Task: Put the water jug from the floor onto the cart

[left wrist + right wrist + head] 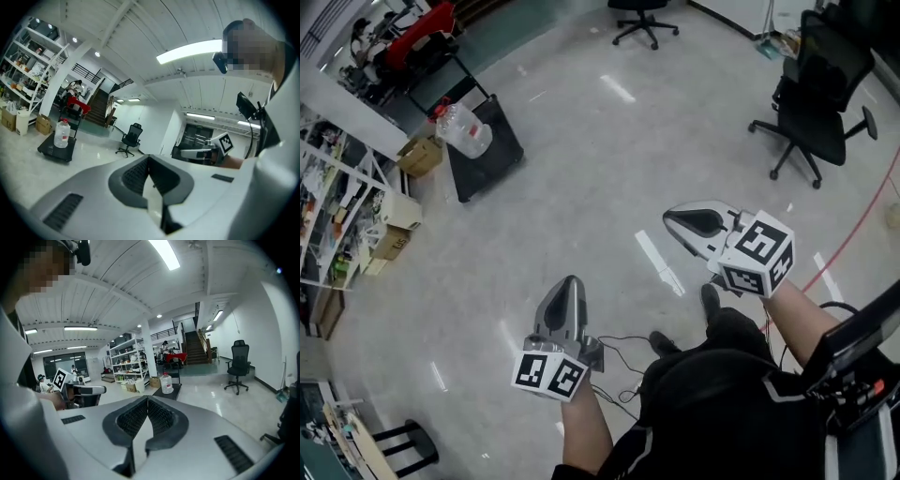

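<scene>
At the far left of the room, the water jug [465,131] stands upright on the low black cart [492,155], its red cap on top. It rests on the cart's deck and not on the floor [609,169], so the placing looks done.

Both grippers are well apart from the cart, held out in front of the person's body near the bottom of the head view. The left gripper [568,286] has its jaws pressed together with nothing between them. The right gripper [675,222] is closed the same way and also empty. With no load to carry, keeping them closed and roughly level seems a natural resting carry.

The floor is pale, polished and glossy, and it mirrors the ceiling strip lights. A jug would probably slide easily on it. Cluttered shelves [328,187] and cardboard boxes [420,155] line the left wall beside the cart. A black office chair [816,112] stands far right, and a thin cable [623,342] trails near the person's feet.
</scene>
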